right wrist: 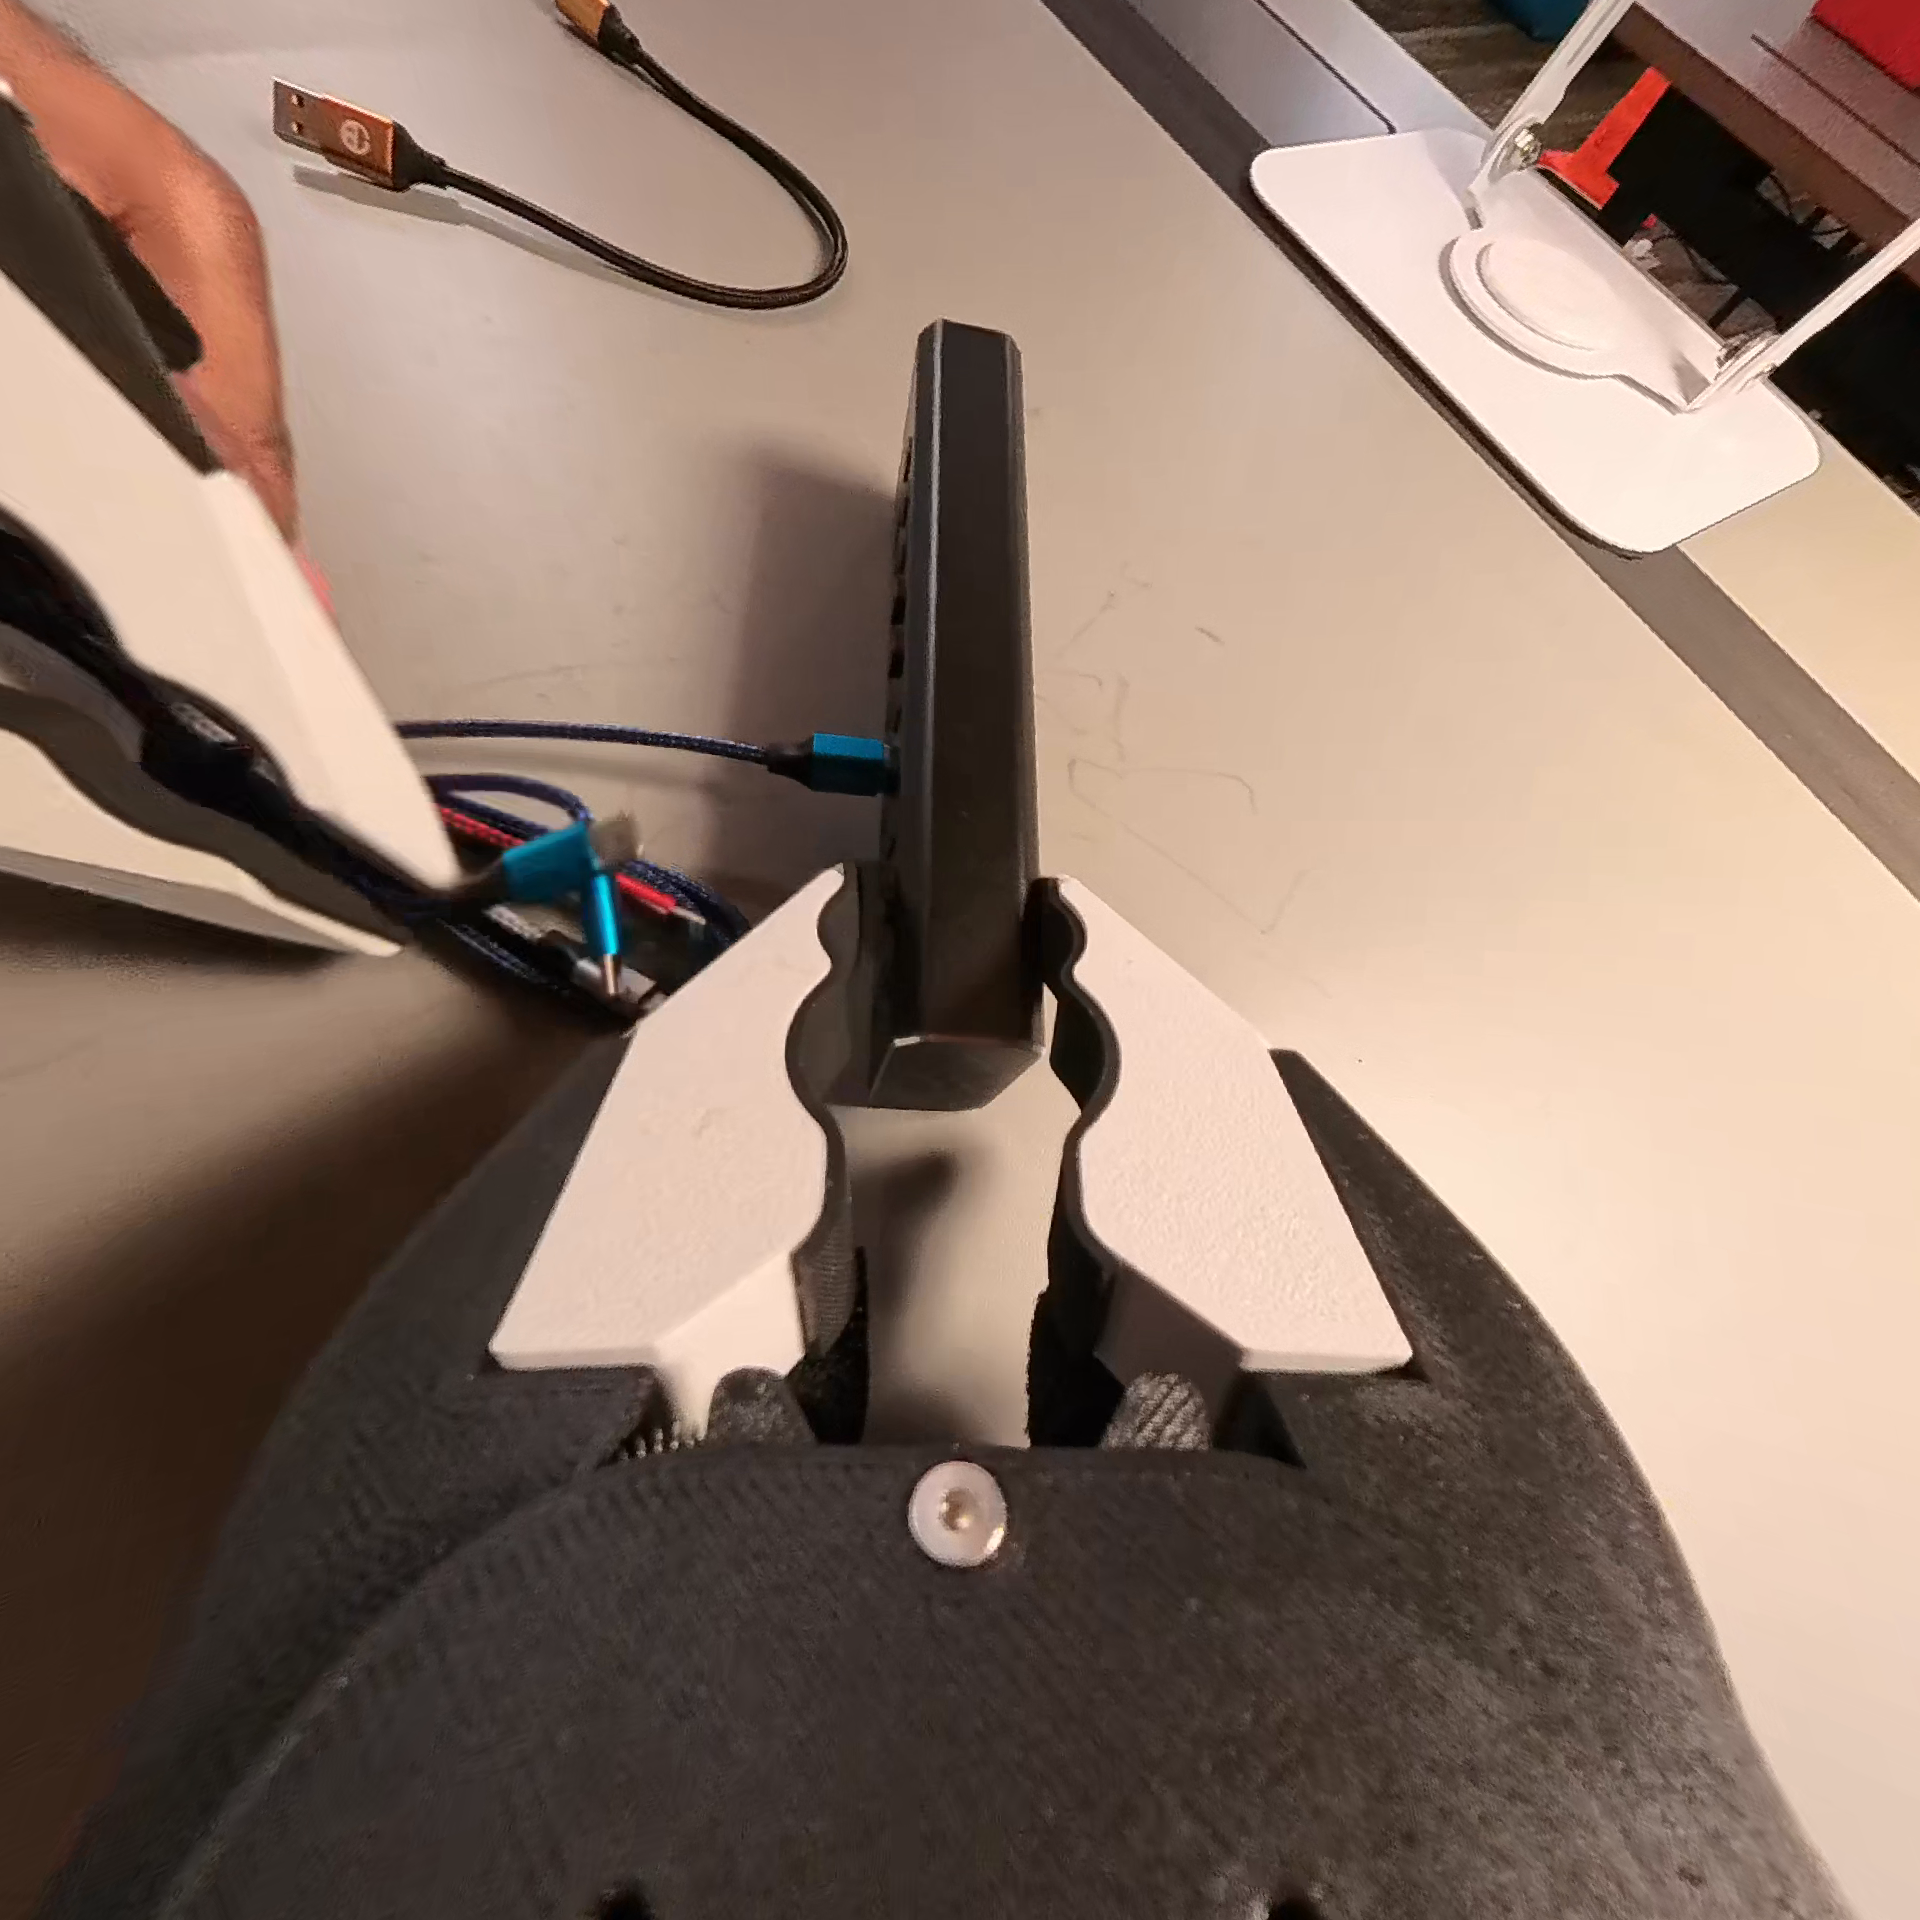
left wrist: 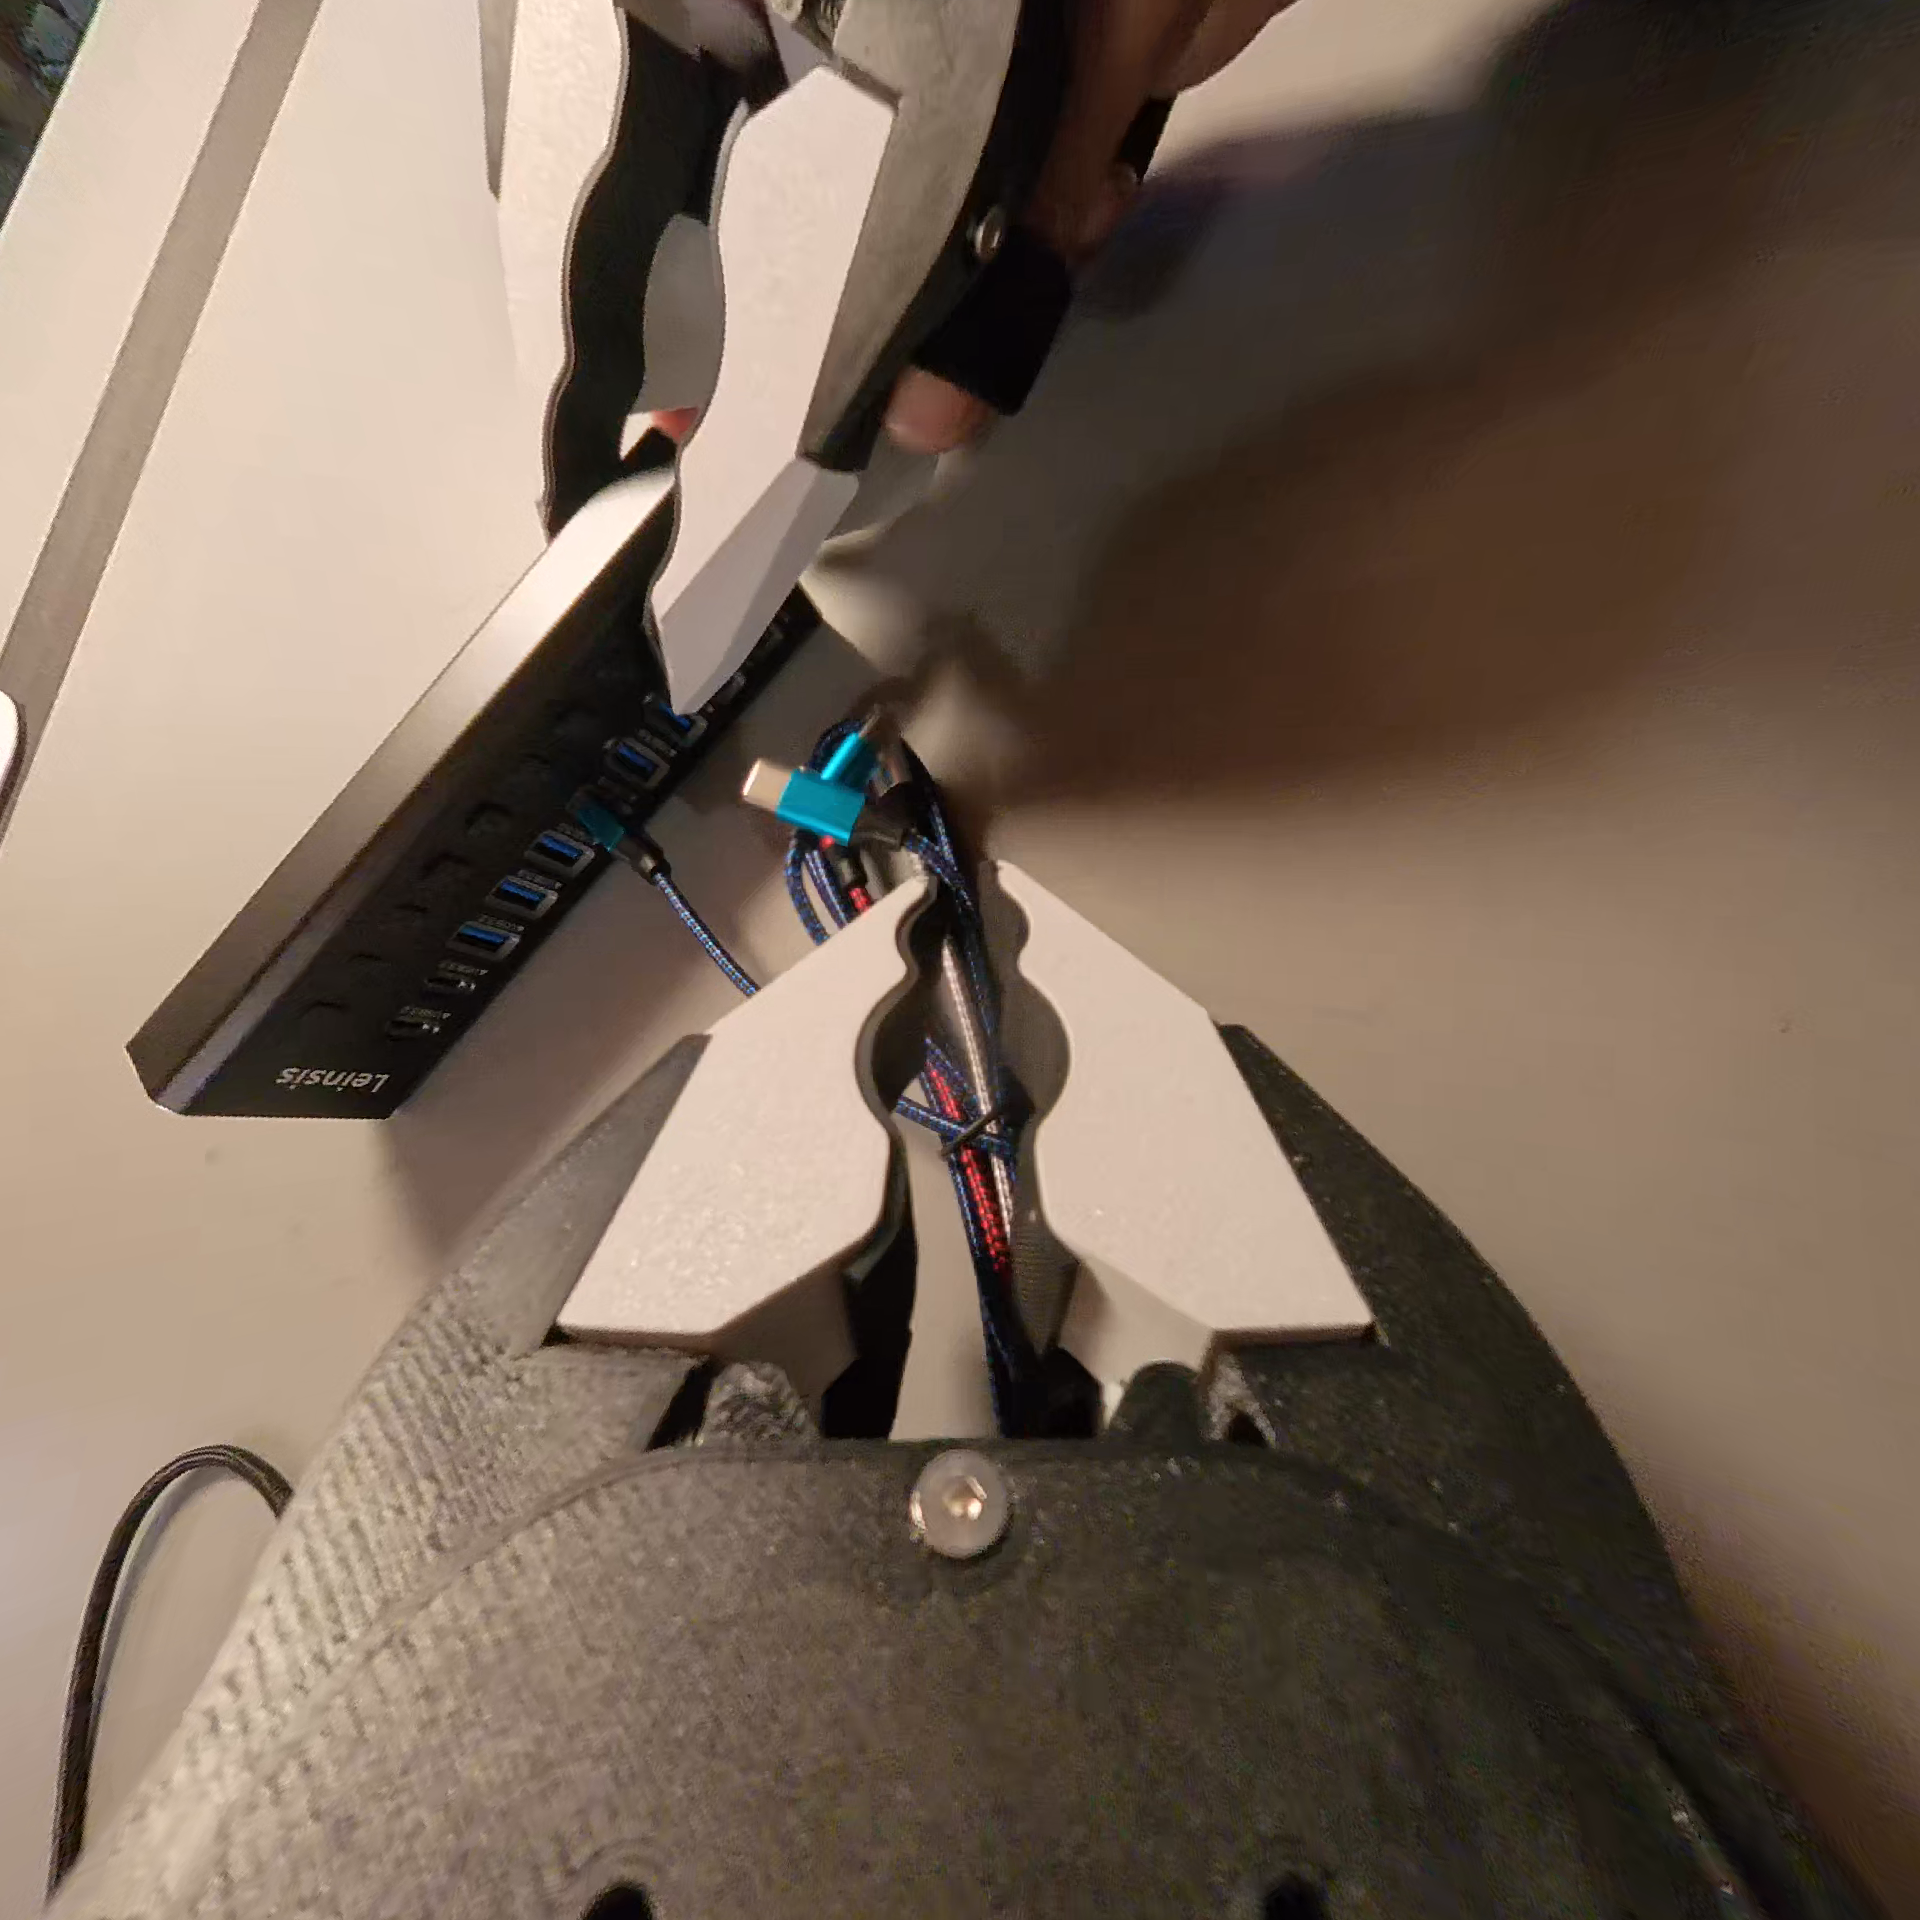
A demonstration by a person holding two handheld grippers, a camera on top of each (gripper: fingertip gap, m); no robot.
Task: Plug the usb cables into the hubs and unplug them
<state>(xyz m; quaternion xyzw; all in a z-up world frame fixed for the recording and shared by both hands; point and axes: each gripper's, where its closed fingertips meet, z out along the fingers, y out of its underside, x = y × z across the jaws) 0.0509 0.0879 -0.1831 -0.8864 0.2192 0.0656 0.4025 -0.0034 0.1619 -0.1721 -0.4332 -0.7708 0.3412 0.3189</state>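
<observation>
We are clamping the black hub (right wrist: 971, 727) between the fingers of our right gripper (right wrist: 948, 894), steadying its near end on the table (right wrist: 1351, 831). Our left gripper (left wrist: 958, 883) is squeezing narrow on the bundle of braided cables (left wrist: 971, 1049), loose blue plugs (left wrist: 821, 805) dangling just ahead of its tips. One blue plug (right wrist: 852, 764) is sitting in the hub's port side, left of our right gripper

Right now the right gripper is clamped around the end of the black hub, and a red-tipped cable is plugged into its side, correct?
Not quite: the plugged-in cable's connector is blue, not red, as the right wrist view shows. The right gripper does clamp the black hub by its end.
</observation>
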